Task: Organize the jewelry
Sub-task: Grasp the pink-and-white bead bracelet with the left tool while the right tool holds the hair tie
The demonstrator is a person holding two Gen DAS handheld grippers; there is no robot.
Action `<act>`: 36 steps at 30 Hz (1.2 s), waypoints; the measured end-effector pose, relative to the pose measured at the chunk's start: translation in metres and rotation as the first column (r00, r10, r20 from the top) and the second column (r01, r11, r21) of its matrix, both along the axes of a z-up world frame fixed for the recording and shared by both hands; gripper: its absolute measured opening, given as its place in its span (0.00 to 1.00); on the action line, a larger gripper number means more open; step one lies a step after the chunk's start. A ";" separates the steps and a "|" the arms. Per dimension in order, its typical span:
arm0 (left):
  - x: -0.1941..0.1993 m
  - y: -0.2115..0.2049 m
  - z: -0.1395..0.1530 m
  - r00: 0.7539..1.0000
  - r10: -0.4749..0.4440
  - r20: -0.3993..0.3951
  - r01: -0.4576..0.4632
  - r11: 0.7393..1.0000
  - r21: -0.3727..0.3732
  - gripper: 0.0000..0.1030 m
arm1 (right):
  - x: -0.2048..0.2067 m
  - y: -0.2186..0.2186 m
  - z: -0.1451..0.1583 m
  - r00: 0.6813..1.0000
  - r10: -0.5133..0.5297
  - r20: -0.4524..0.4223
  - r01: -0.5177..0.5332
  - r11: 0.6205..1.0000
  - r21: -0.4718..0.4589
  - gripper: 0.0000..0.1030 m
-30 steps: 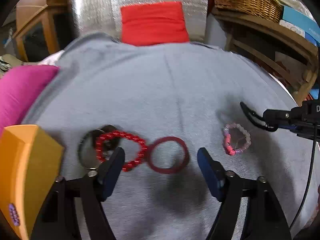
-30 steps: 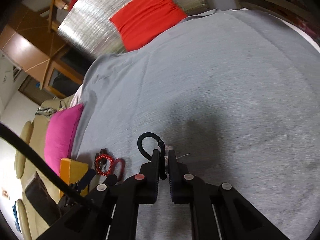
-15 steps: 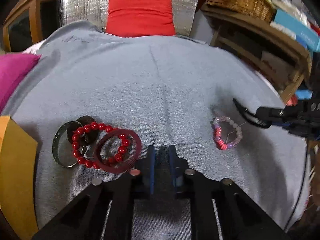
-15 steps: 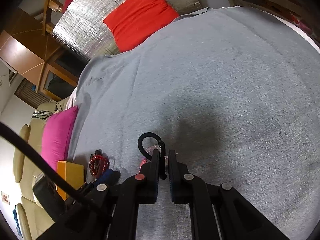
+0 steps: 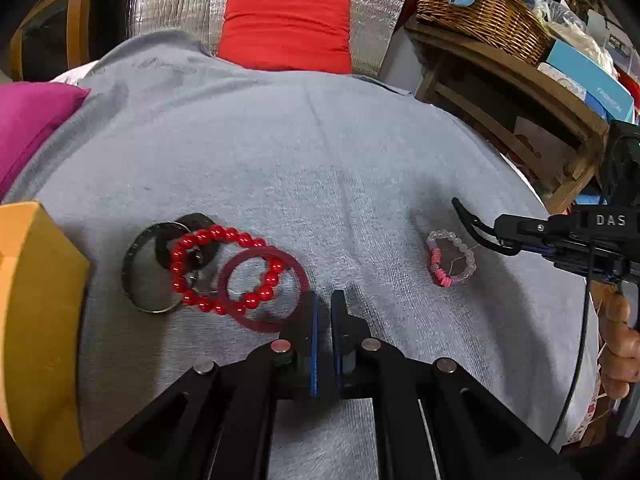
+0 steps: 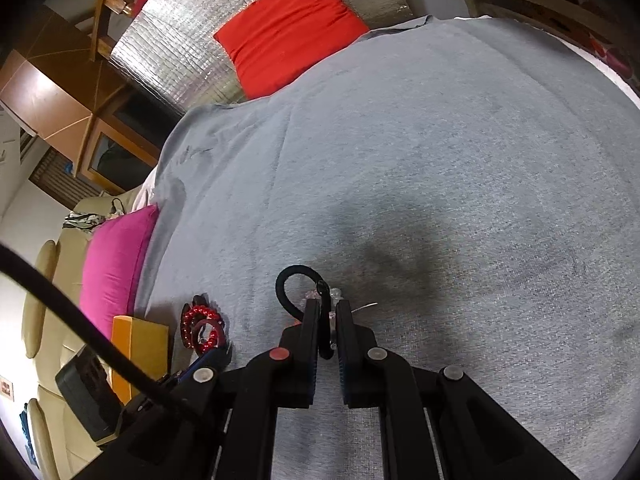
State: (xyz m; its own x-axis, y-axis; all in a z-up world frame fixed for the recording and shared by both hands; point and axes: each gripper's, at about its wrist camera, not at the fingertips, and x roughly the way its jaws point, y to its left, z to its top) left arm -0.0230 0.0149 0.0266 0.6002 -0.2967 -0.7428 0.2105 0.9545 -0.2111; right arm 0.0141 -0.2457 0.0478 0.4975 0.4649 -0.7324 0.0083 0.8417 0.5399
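The left gripper [image 5: 323, 304] has its two fingers pressed together with nothing between them, just beside the flat red ring [image 5: 262, 289]. At the far left stands an orange box [image 5: 38, 320]. Next to it a metal bangle [image 5: 150, 272], a red bead bracelet [image 5: 224, 268] and the flat red ring lie overlapping on the grey cloth [image 5: 320, 168]. Further right lies a pink bead bracelet [image 5: 450, 262]. The right gripper [image 6: 329, 312] pinches a black hair tie [image 6: 298, 280] above it.
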 end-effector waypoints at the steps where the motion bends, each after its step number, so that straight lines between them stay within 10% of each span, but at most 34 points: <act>1: -0.002 0.002 0.002 1.000 0.000 0.004 0.000 1.000 -0.004 0.06 | 0.000 0.001 0.000 1.000 0.000 0.002 0.000 1.000 0.001 0.09; 13: 0.004 0.039 -0.001 0.990 0.143 -0.012 -0.141 0.986 0.087 0.07 | 0.000 -0.005 -0.001 1.000 -0.016 0.000 0.016 1.000 0.003 0.09; 21: -0.001 -0.020 0.010 0.999 -0.016 0.034 0.013 0.996 0.083 0.08 | -0.001 -0.026 -0.003 0.998 -0.058 -0.007 0.058 0.998 -0.003 0.09; 31: 0.015 -0.081 0.006 0.999 -0.051 0.020 0.050 0.998 0.039 0.48 | -0.008 -0.052 -0.009 0.997 -0.080 -0.016 0.079 0.996 -0.031 0.09; 36: 0.024 -0.094 -0.004 1.000 -0.020 0.007 0.019 0.997 0.073 0.52 | -0.011 -0.063 -0.008 0.995 -0.098 -0.013 0.098 0.995 -0.017 0.09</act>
State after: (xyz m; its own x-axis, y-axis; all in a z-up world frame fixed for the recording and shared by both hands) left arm 0.0009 -0.0791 0.0231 0.6006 -0.2538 -0.7582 0.2305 0.9630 -0.1397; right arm 0.0030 -0.3087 0.0393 0.5299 0.4023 -0.7466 0.0988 0.8451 0.5254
